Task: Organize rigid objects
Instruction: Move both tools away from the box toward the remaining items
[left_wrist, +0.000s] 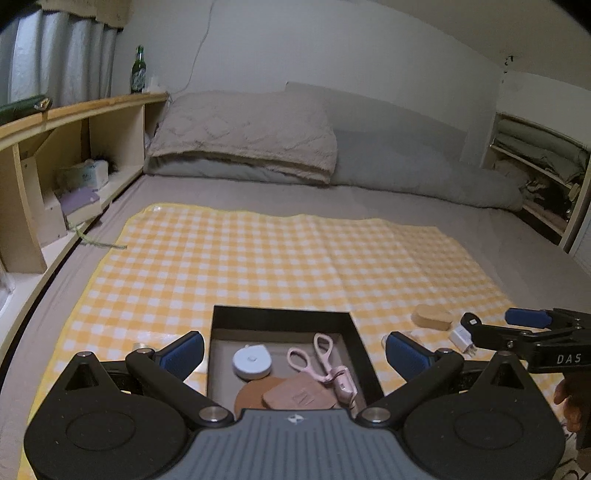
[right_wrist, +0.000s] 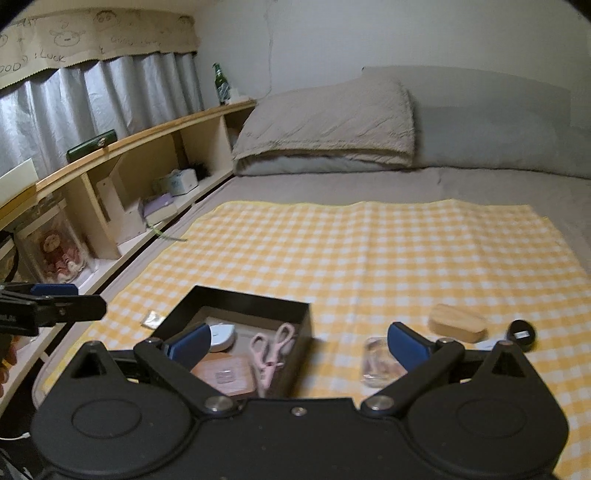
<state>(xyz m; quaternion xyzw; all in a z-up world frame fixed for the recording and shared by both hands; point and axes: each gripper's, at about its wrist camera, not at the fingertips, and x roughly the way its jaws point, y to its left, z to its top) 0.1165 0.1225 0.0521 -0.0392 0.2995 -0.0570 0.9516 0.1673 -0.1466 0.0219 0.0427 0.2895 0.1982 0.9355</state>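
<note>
A black open box (left_wrist: 282, 314) (right_wrist: 258, 301) sits on the yellow checked cloth (left_wrist: 258, 258) (right_wrist: 369, 251). Inside lie a white round tape measure (left_wrist: 252, 361), pink scissors (left_wrist: 301, 356) (right_wrist: 275, 341), a pink eyelash curler (left_wrist: 332, 365), a brown round disc (left_wrist: 251, 397) and a tan flat case (left_wrist: 299, 395) (right_wrist: 225, 373). My left gripper (left_wrist: 293, 354) is open and empty above the box. My right gripper (right_wrist: 295, 343) is open and empty beside the box. On the cloth lie a wooden block (left_wrist: 433, 316) (right_wrist: 456, 323), a small clear jar (right_wrist: 376, 362), a white plug (left_wrist: 461, 338) and a black round item (right_wrist: 521, 331).
A small silvery packet (right_wrist: 152, 318) lies left of the box. A wooden shelf (left_wrist: 74, 155) (right_wrist: 129, 177) runs along the left with boxes and a green bottle (left_wrist: 138, 70). Pillows (left_wrist: 243, 136) and grey bedding lie at the back.
</note>
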